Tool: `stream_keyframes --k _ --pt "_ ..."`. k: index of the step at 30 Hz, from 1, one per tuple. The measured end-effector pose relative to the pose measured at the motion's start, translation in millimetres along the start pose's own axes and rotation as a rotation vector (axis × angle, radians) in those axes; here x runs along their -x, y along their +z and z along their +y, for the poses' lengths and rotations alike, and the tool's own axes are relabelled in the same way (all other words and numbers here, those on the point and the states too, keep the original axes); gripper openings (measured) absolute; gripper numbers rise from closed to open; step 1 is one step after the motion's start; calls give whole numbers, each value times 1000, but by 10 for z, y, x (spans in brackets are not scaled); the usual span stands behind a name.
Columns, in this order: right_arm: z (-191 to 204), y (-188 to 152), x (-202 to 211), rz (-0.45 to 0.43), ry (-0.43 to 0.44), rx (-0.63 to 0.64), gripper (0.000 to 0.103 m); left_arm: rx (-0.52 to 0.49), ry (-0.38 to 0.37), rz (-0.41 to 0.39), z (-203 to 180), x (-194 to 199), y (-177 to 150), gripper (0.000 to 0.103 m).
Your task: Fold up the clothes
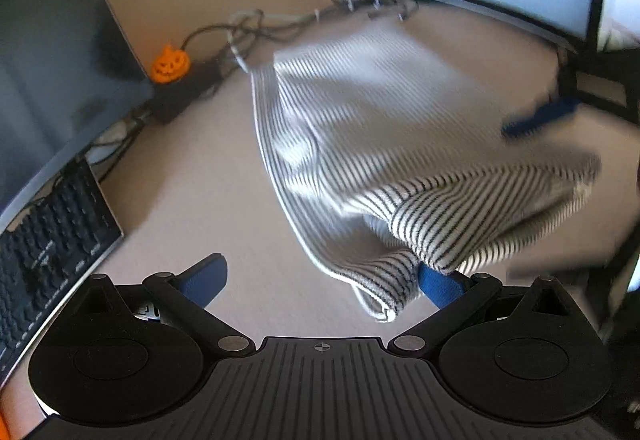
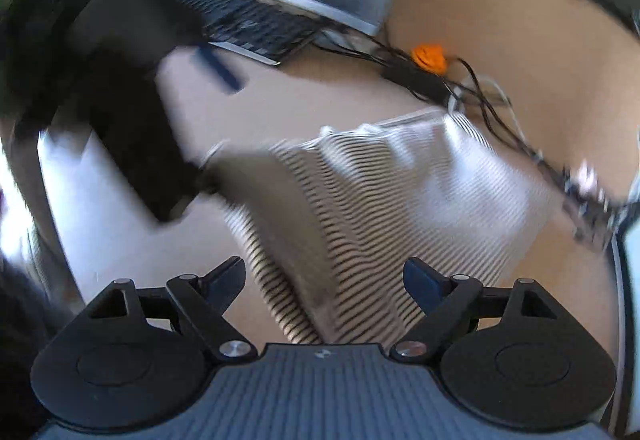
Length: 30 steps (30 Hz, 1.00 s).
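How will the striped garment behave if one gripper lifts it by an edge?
The striped garment looks soft and knitted, so it will likely droop. Its near fold already bunches and sags, so layers may slide apart. It seems light; a push would probably wrinkle it on the table.

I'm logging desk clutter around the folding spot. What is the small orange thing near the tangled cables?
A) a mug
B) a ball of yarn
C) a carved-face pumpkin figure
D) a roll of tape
C: in the left wrist view the orange pumpkin figure shows a carved grinning face, sitting beside the cables behind the striped garment.
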State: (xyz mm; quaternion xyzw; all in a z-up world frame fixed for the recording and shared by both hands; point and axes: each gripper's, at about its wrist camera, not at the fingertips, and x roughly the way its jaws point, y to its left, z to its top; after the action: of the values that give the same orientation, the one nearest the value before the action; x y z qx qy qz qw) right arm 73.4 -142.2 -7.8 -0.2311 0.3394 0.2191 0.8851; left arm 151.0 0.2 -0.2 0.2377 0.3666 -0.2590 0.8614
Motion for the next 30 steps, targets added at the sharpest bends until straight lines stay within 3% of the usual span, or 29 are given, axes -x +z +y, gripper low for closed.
stream_keyframes --k 1,3,4,5,10,14,18,26,27,30 --pt "16 3 -40 7 -7 20 87 9 -5 -13 19 10 48 103" --pt "31 20 -134 26 -42 42 74 20 -24 -38 58 31 138 103" --pt "-26 61 -158 29 -60 22 55 15 -29 -52 69 57 161 103" --pt "-110 108 -167 31 -64 -14 46 5 -30 -69 80 96 174 103" --pt "-771 301 -18 11 8 -266 44 -94 -72 -130 126 224 155 103" --pt "-965 288 20 20 11 -266 44 -249 -80 -143 -61 34 201 103" --pt "-1071 251 40 34 29 -267 43 -327 -147 -176 -296 -249 358 103" --pt "-1265 229 75 43 57 -255 42 -533 -209 -244 -648 -533 540 103" --pt "-1280 219 91 45 56 -248 42 -539 -227 -253 -669 -547 562 101" --pt "-1296 170 162 45 47 -232 42 -534 -274 -251 -737 -602 654 67"
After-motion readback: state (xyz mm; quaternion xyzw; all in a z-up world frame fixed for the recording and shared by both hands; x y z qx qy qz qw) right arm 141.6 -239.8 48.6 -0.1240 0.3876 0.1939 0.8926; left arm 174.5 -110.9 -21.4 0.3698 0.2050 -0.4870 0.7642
